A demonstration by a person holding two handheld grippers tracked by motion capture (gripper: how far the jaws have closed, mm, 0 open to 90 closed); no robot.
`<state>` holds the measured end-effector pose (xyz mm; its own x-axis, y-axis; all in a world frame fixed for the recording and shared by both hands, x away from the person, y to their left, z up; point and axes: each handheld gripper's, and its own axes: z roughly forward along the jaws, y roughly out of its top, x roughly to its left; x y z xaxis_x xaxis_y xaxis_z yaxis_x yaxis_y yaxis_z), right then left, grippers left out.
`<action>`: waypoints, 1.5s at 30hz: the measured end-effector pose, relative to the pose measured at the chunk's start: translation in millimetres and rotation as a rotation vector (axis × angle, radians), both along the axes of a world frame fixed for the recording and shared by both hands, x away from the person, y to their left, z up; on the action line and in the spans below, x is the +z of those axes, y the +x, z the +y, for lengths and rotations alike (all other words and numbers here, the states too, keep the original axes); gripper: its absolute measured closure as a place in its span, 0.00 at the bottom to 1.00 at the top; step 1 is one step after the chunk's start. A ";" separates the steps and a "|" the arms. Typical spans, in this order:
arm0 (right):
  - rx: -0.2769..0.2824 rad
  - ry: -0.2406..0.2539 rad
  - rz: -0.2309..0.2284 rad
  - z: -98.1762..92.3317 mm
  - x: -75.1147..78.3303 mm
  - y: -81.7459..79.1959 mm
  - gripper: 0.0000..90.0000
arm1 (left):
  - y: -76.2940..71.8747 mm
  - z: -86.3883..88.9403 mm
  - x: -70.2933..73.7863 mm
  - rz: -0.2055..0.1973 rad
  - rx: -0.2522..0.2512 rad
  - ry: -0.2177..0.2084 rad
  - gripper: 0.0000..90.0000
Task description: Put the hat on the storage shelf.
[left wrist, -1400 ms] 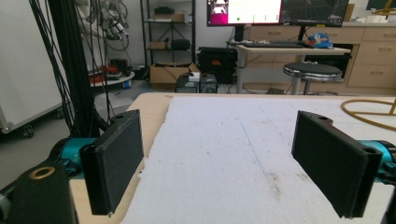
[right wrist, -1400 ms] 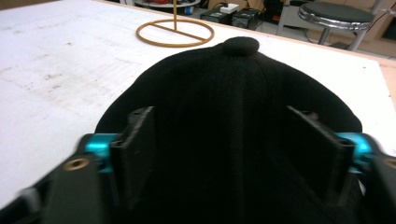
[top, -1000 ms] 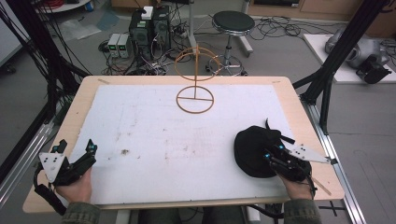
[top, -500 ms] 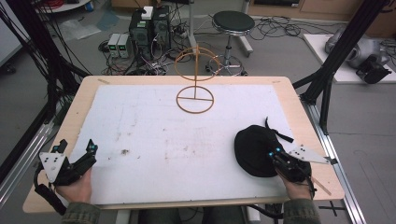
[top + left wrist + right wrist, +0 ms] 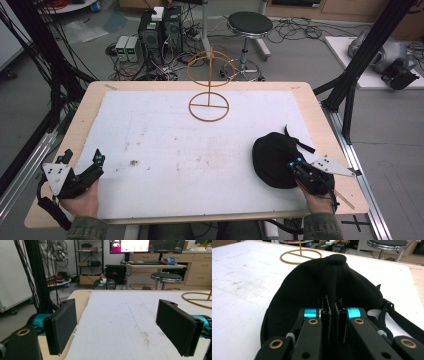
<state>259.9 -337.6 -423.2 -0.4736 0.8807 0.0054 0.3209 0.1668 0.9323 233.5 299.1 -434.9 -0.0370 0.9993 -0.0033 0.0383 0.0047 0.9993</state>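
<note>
Right hand-held gripper (image 5: 332, 315) clamped on black cap (image 5: 274, 159) near table edge (image 5: 345, 150); left hand-held gripper (image 5: 120, 327) apart.

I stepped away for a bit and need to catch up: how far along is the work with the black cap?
Done: the right gripper has its jaws pinched shut on a fold of the black cap, which lies on the white mat. In hand: that grip; the cap is not yet lifted. The left gripper waits open over the mat's near left edge. Left, probably: carrying the cap to the wire stand at the far side.
</note>
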 end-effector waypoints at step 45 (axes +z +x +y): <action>0.023 0.302 -0.254 39.1 59.5 54.3 0.97 | -3.6 -3.2 1.5 -0.019 -0.018 -0.042 0.19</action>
